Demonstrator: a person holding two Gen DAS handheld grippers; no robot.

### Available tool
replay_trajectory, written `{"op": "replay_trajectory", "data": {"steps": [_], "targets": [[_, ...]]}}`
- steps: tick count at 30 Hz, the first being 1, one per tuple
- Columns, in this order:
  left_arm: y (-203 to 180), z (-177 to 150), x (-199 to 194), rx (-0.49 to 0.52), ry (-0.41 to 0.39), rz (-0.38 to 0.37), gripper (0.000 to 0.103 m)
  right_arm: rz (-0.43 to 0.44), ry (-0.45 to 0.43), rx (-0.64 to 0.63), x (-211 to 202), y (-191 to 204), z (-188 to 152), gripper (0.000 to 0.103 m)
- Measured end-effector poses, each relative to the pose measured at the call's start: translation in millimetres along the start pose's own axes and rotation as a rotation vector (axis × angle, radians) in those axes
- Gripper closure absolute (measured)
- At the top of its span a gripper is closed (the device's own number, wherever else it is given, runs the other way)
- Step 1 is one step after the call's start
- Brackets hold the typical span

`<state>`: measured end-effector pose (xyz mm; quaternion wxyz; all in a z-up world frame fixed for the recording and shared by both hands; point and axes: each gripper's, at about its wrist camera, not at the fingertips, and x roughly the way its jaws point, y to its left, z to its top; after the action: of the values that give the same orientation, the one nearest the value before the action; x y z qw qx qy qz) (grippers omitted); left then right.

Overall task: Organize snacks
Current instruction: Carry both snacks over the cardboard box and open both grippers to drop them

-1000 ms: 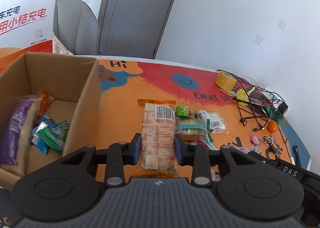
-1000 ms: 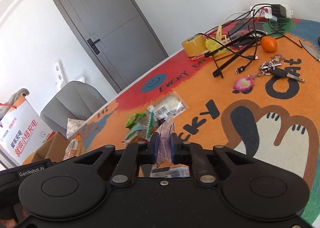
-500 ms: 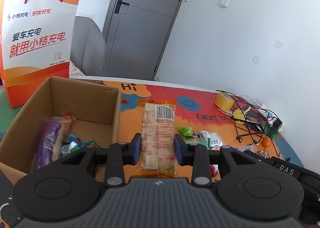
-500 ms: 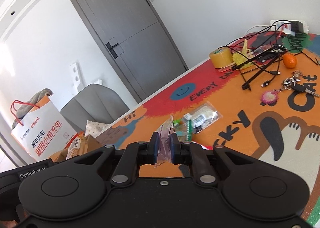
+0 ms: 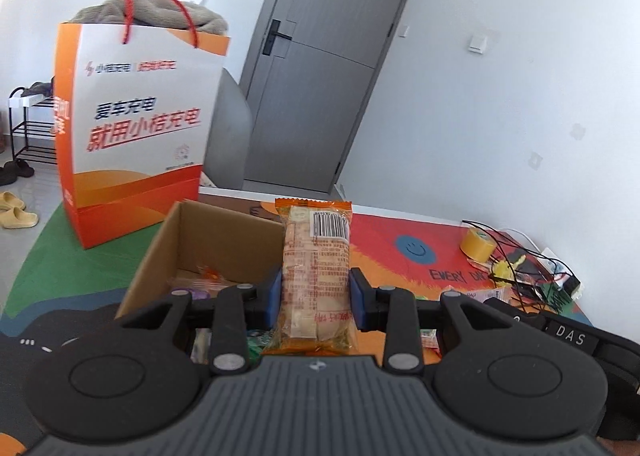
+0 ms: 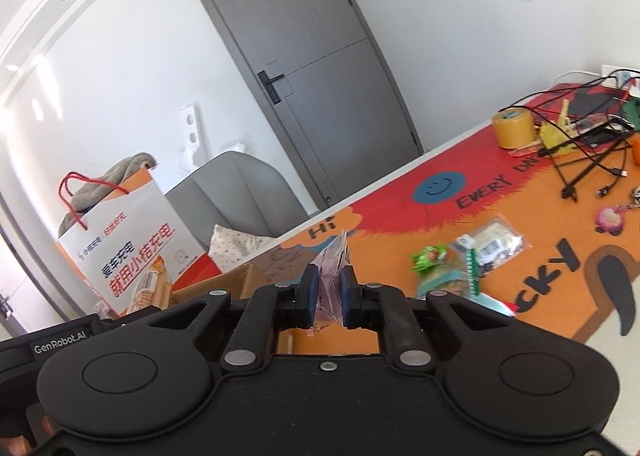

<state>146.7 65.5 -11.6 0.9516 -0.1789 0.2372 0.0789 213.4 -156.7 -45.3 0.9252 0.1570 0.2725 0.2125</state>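
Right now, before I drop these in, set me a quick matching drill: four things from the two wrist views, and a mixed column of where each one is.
Things:
1. long orange snack pack
2. thin purple-tinted wrapper
3. green candy
4. yellow tape roll

Places:
A. loose on the mat, next to the clear packets
B. pinched in the right claw
C. far end of the mat, by the black cables
D. clamped upright in the left claw

Pairs: 1-D, 2-B, 3-A, 4-C
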Motion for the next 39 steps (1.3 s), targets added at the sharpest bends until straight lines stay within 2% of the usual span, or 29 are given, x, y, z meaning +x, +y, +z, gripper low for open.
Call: {"op": "replay_trajectory", "data": {"steps": [5, 10, 15, 18, 24, 27, 29, 30, 31, 34, 39], "targets": [[23.3, 3.8, 1.3, -0.029, 0.008, 0.022, 0.07, 0.024, 0.01, -0.033, 9.9, 24.4, -0.5, 0.09], [40.3, 1.1, 11.0, -0.046, 0.06, 0.023, 0.069, 0.043, 0.033, -0.047, 24.8, 47.0, -4.0, 0.09], [56.9, 4.2, 13.5, -0.082, 0.079, 0.002, 0.057, 0.072, 0.06, -0.069, 38.7, 68.8, -7.7, 0.09], [65.3, 9.2, 9.0, -0.086, 0.054, 0.041, 0.048, 0.085, 0.07, -0.077, 47.1, 78.1, -6.2, 0.09], [86.3, 19.7, 5.2, -0.122, 0.044, 0.082, 0.045, 0.112, 0.086, -0.071, 64.8, 89.9, -2.7, 0.09], [94.4, 23.3, 5.0, -0.139, 0.043, 0.09, 0.039, 0.13, 0.075, -0.084, 71.7, 97.1, -3.0, 0.088], [98.5, 25.0, 6.1, -0.149, 0.045, 0.098, 0.034, 0.118, 0.075, -0.095, 76.9, 101.1, -3.2, 0.075], [99.7, 25.4, 6.4, -0.151, 0.045, 0.102, 0.03, 0.097, 0.082, -0.098, 79.2, 101.4, -2.8, 0.057], [99.8, 25.3, 6.4, -0.147, 0.041, 0.102, 0.027, 0.084, 0.08, -0.092, 79.5, 99.3, -2.5, 0.047], [97.2, 23.4, 8.2, -0.129, 0.038, 0.102, 0.021, 0.068, 0.078, -0.063, 76.9, 88.9, -0.2, 0.036], [88.1, 20.4, 11.0, -0.127, 0.048, 0.105, 0.018, 0.002, 0.061, -0.05, 65.3, 72.6, 4.9, 0.02]]}}
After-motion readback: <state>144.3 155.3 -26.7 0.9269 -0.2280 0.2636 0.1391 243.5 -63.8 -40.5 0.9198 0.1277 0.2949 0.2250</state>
